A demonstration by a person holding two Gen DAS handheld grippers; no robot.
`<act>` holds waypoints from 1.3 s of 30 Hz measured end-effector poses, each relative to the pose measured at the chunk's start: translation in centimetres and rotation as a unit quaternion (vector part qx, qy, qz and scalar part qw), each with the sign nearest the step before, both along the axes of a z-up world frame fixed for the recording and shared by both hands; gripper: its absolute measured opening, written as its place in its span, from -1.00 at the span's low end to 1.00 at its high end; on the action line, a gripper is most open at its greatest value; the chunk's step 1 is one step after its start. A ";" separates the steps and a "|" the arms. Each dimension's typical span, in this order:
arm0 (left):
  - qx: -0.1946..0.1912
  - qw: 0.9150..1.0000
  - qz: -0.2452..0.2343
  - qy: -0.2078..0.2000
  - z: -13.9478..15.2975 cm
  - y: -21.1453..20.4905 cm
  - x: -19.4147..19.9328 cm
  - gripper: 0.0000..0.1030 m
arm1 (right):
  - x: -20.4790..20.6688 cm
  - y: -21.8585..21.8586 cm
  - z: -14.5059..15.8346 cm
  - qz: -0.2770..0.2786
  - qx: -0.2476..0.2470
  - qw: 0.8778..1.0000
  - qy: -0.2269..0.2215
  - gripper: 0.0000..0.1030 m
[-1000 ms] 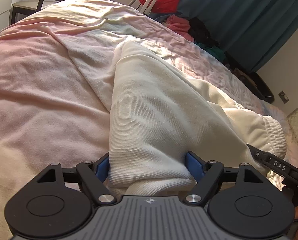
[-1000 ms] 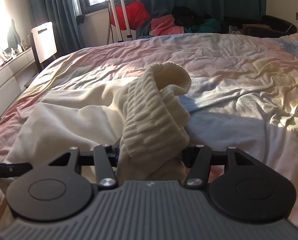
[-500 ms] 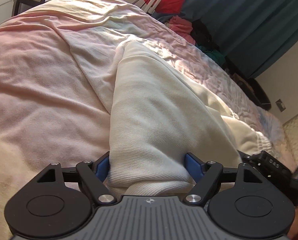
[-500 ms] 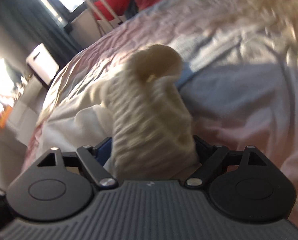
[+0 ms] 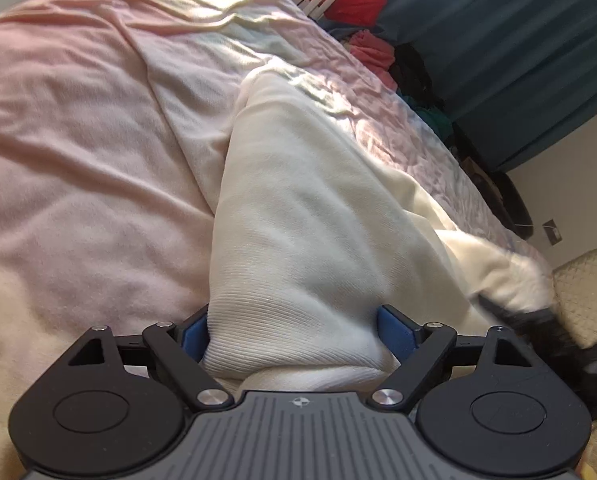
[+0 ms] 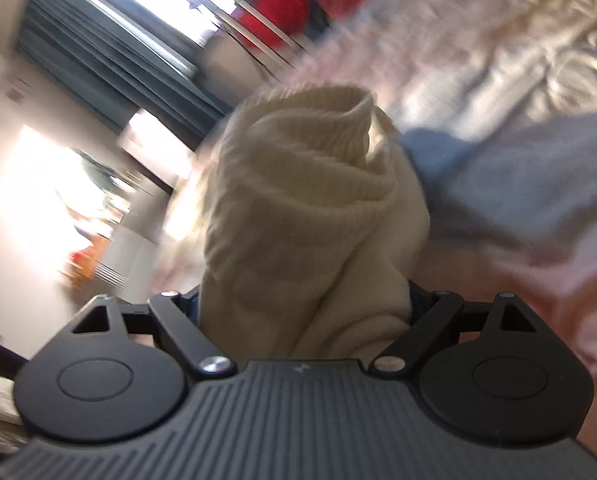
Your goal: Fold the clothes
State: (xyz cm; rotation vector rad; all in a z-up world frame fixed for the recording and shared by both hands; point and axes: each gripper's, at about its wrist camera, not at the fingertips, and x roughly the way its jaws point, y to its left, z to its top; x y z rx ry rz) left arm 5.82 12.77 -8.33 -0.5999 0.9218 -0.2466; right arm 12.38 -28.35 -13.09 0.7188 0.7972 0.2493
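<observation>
On the bed [image 5: 78, 184], both tools clamp the cream garment [image 5: 298, 240]

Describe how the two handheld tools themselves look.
Both match: the left tool and right tool have a grey ribbed body, black linkage arms with silver pivot screws, round black discs either side, and blue finger pads. No cables or sleeves show.

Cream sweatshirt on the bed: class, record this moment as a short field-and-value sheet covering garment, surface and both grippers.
garment: cream sweatshirt, partly lifted off the bed
surface: pastel bedspread, wrinkled
left gripper: shut on a smooth fold of the garment
right gripper: shut on its ribbed cuff
right wrist view: motion-blurred, tilted
background: teal curtains
</observation>
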 end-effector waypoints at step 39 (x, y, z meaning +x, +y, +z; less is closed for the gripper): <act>-0.027 0.986 -0.016 -0.165 12.3 -5.5 0.4 -0.20 | -2.7 -4.4 10.3 -0.055 0.022 0.984 -0.167 -0.32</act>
